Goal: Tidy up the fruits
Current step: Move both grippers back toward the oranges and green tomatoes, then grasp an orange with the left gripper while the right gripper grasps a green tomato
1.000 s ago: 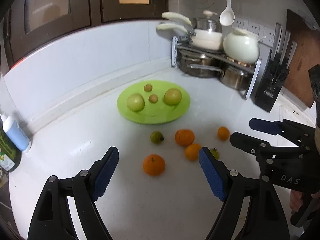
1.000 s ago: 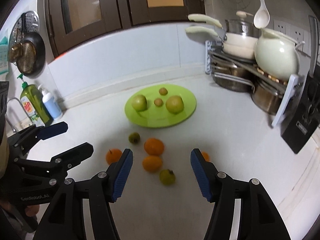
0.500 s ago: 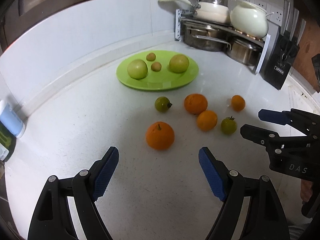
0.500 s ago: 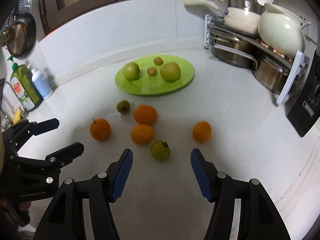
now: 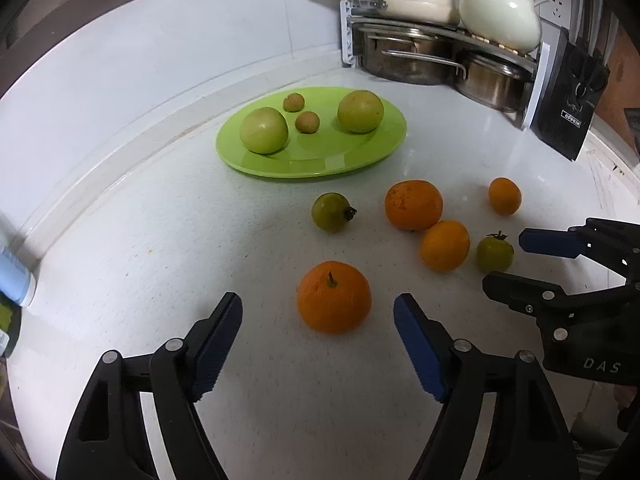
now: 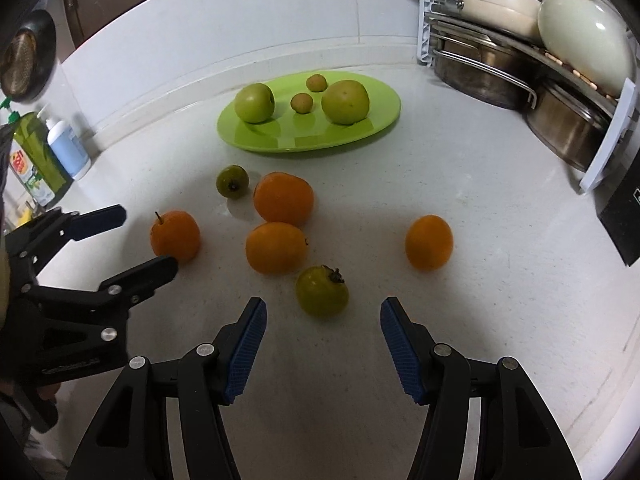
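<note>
Both tongs were apart, nothing clamped. Left gripper [image 5: 318,316] had just been narrowing its jaws; stemmed orange [image 5: 333,297] sat just ahead of the tips, pads clear of it. Right gripper [image 6: 323,322] pointed at green persimmon [image 6: 322,290], which lay just ahead of the gap, untouched.

Loose fruit on counter [image 6: 500,184]: big orange [image 6: 283,198] and mid orange [image 6: 276,247] nearly touching each other, mid orange close to the persimmon on its far left side. Small orange [image 6: 429,242] sat apart to the right. Second green persimmon [image 6: 232,181] lay beyond, near the plate's front edge.

Green plate [image 6: 376,126] was further back, holding two green apples [image 6: 255,102] and two small brown fruits [image 6: 301,103], with bare plate at the front.

Clutter: pot rack [image 6: 492,68] with white teapot [image 6: 584,44] back right, knife block [image 5: 568,92] beside it, soap bottles [image 6: 60,148] far left. None in the path to the plate. Left gripper crowded the stemmed orange from the left in the right view; oranges stood between the near persimmon and the plate.
</note>
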Available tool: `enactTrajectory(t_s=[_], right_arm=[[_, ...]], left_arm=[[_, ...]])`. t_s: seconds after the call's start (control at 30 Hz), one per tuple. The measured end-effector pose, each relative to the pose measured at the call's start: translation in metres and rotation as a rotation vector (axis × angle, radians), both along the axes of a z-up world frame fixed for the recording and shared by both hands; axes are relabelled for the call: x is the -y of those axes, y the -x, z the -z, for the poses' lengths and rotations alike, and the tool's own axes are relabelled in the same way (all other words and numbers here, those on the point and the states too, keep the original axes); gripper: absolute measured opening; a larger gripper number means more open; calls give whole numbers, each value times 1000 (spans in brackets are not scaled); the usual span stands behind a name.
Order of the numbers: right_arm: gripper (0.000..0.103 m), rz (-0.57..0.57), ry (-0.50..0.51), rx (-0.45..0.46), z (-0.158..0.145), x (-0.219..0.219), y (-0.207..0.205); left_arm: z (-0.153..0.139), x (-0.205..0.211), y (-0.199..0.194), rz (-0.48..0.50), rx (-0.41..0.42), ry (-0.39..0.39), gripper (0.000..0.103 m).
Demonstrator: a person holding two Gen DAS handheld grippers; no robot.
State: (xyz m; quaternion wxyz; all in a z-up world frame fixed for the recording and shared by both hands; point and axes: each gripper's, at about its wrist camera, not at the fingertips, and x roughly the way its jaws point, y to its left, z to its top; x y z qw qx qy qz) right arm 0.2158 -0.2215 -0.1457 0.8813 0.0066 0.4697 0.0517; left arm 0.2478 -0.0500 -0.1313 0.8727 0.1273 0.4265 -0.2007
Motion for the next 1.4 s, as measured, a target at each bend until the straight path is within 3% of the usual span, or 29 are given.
enactTrajectory(t_s=[0.3, 0.57, 1.03, 1.4], right_arm=[[46, -1, -16, -12, 5, 0, -10], [35, -5, -15, -27, 8, -2, -15], [30, 5, -23, -10, 5, 0, -9], [30, 12, -17, 65, -22, 2, 7]], left_arm=[[8, 6, -12, 29, -28, 10, 63], [12, 9, -19, 28, -63, 40, 43], [7, 8, -12, 16, -55, 46, 41], [-22, 0, 7, 0, -4, 79, 41]])
